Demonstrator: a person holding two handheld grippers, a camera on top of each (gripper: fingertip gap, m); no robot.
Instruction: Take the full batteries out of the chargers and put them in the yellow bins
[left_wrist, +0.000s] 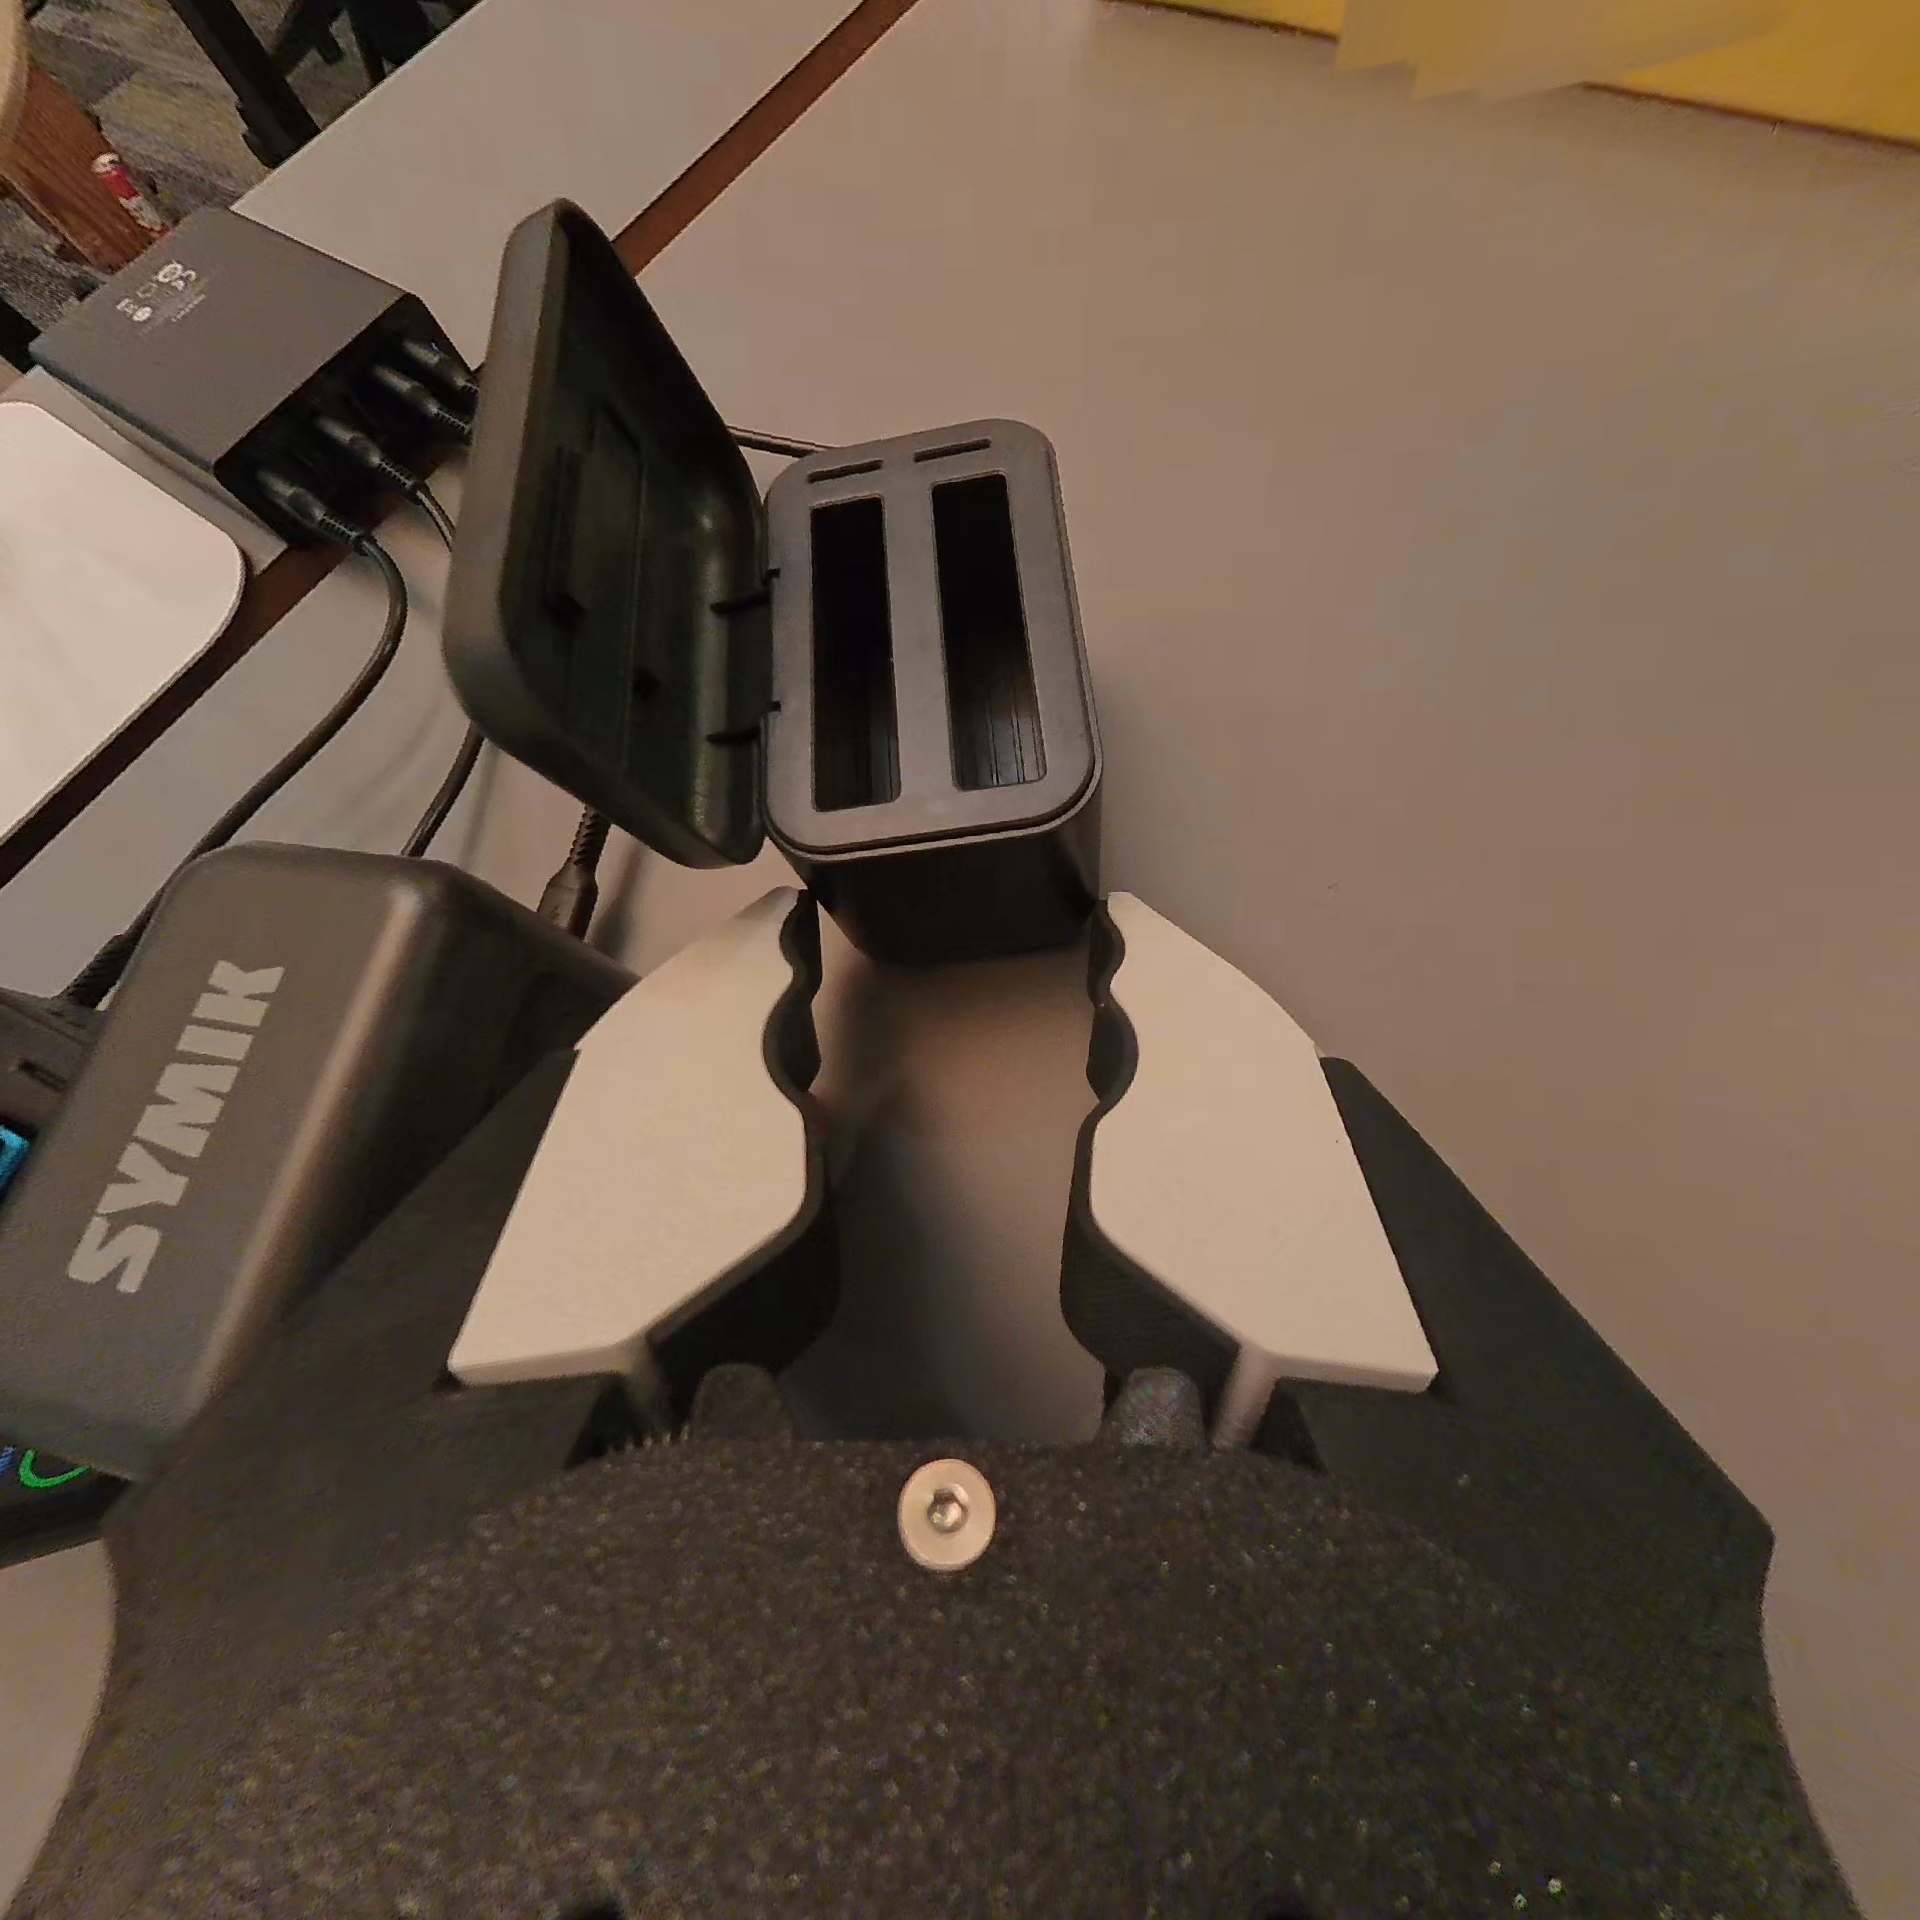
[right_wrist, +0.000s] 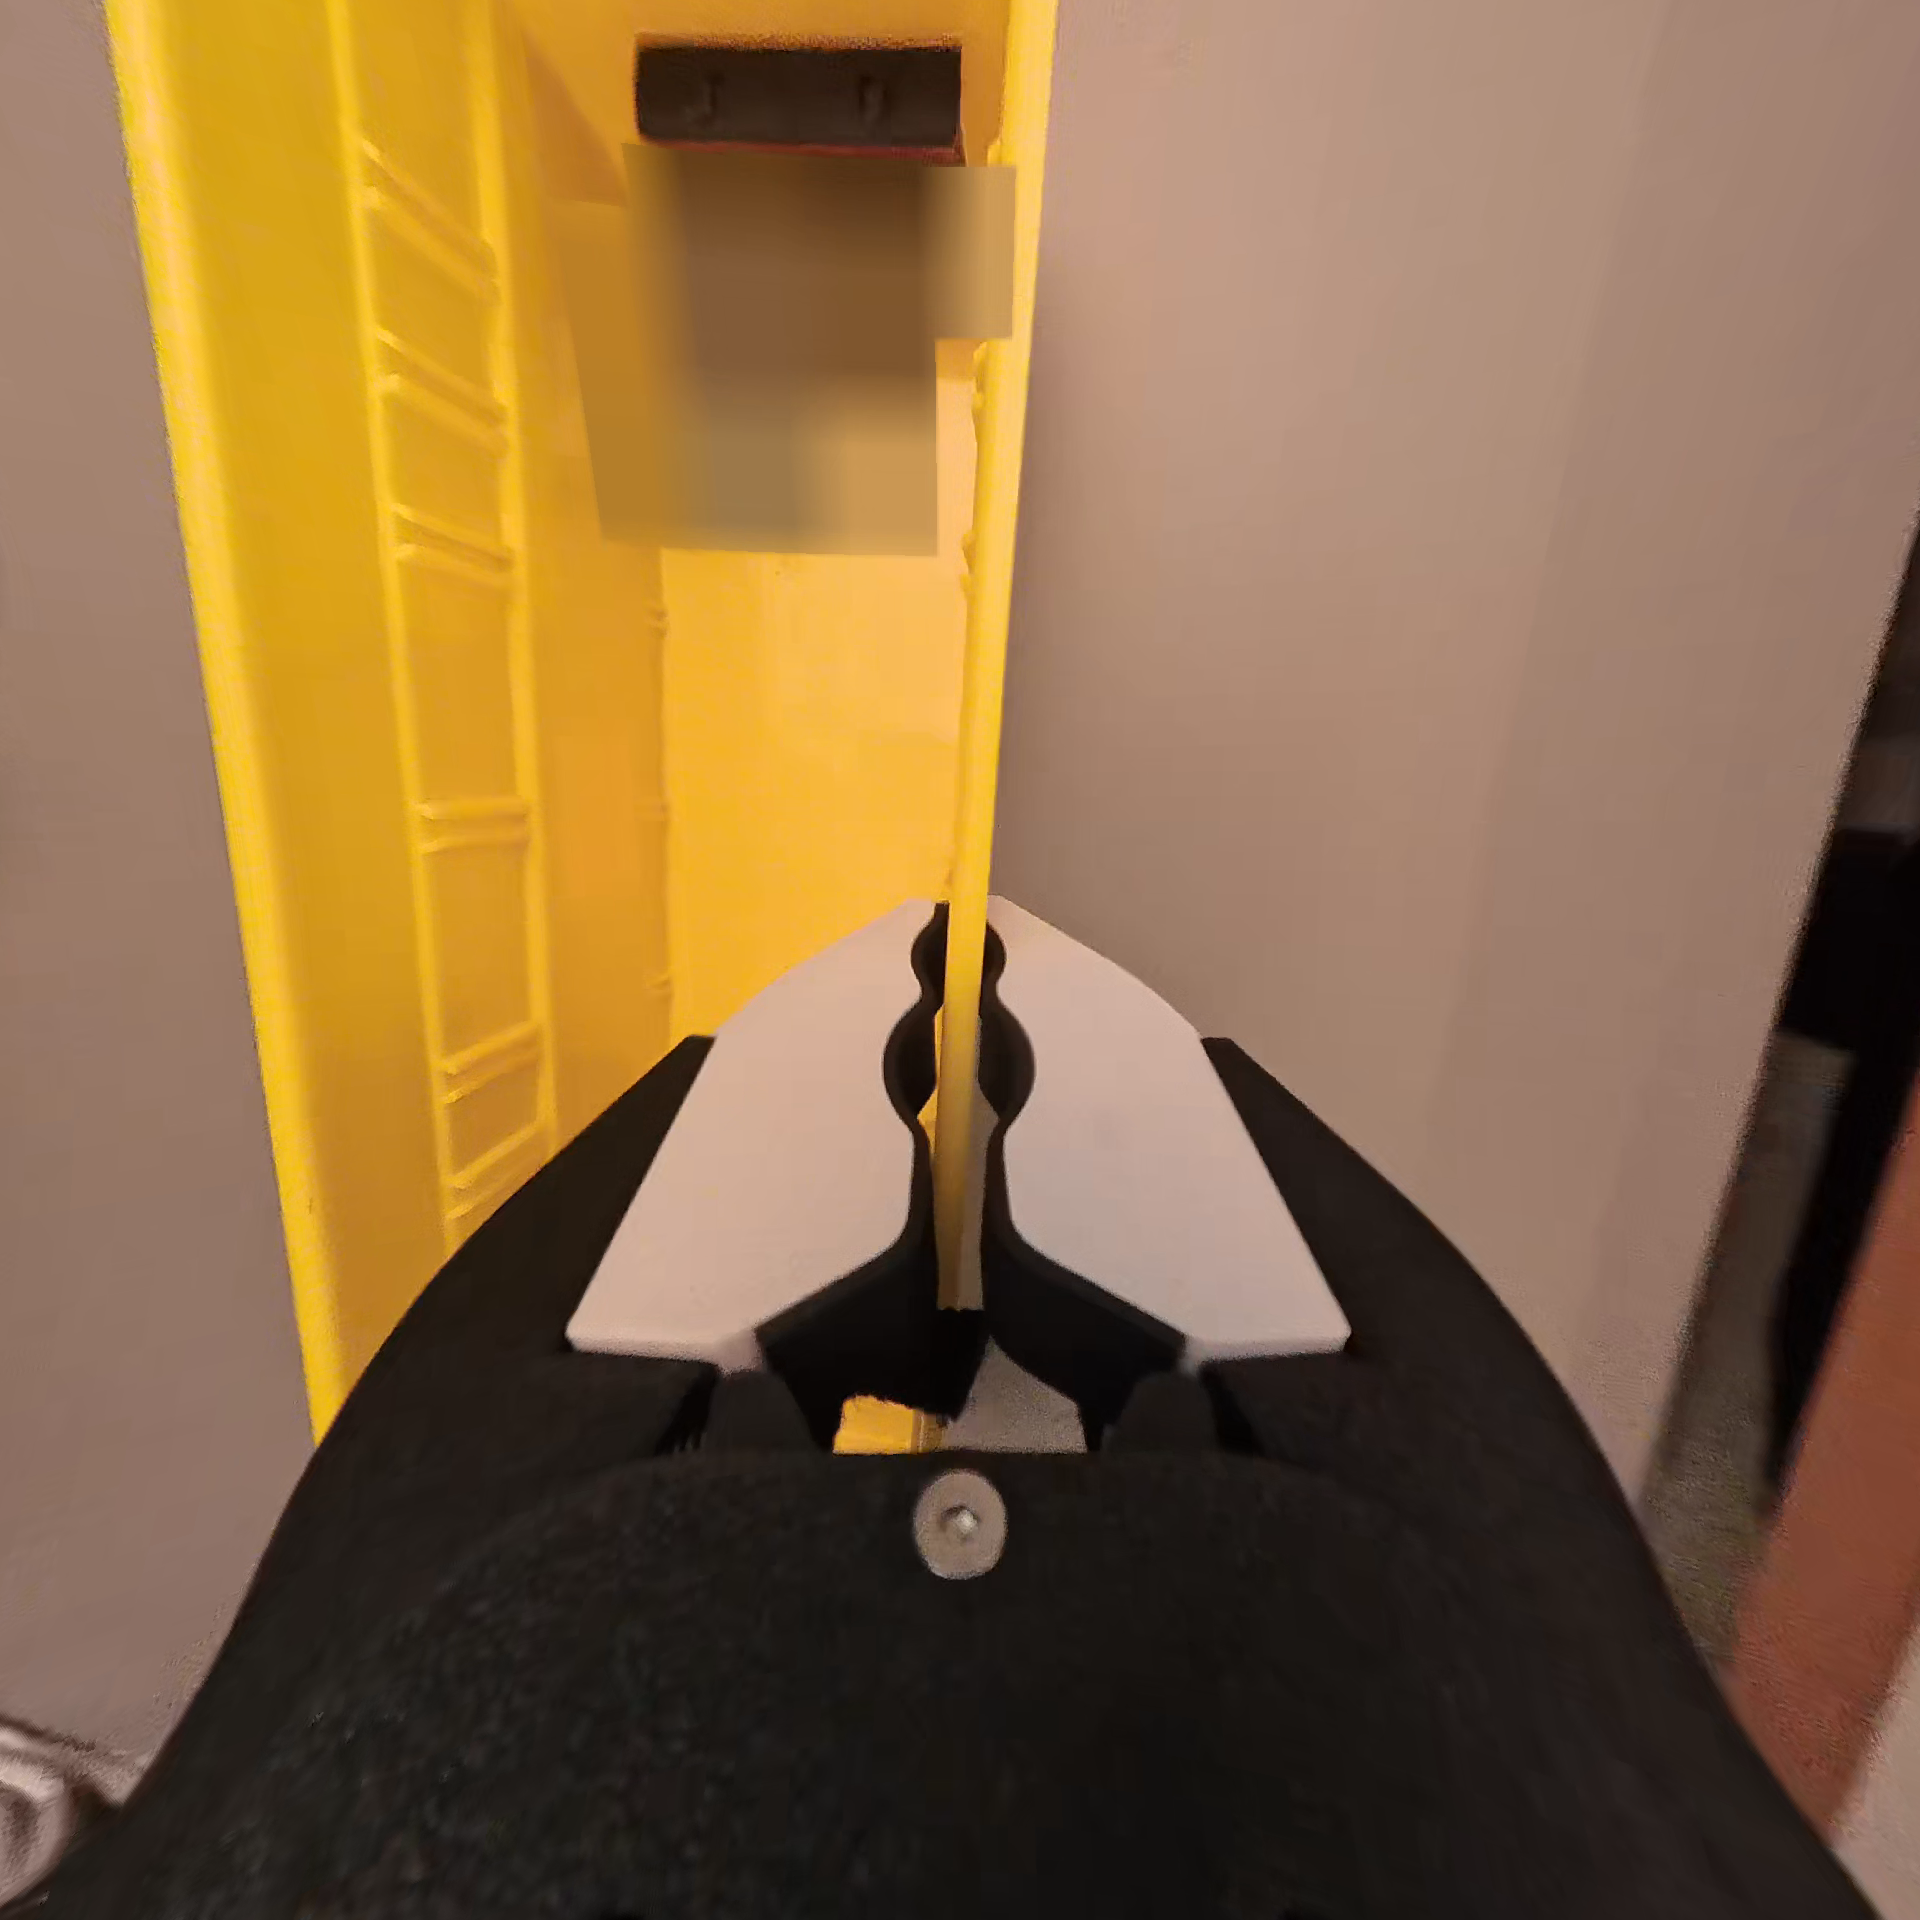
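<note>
In the left wrist view a black charger (left_wrist: 951, 665) stands on the grey table with its lid (left_wrist: 603, 540) swung open to the left. Both of its slots are empty. My left gripper (left_wrist: 954, 914) has its jaws set wide, one fingertip against each side of the charger's near end. In the right wrist view my right gripper (right_wrist: 964, 925) is shut on the thin right wall of a long yellow bin (right_wrist: 312, 623). A black battery (right_wrist: 795, 99) lies at the bin's far end. A blurred patch hides part of the bin's inside.
A second, closed black charger (left_wrist: 208, 1132) sits close by at the left gripper's left. Behind it is a black power hub (left_wrist: 239, 343) with several cables running to the chargers. A white object (left_wrist: 94, 582) lies at the left edge. A yellow bin's corner (left_wrist: 1714, 62) shows top right. The left gripper's tips are roughly 35 cm from the right gripper's.
</note>
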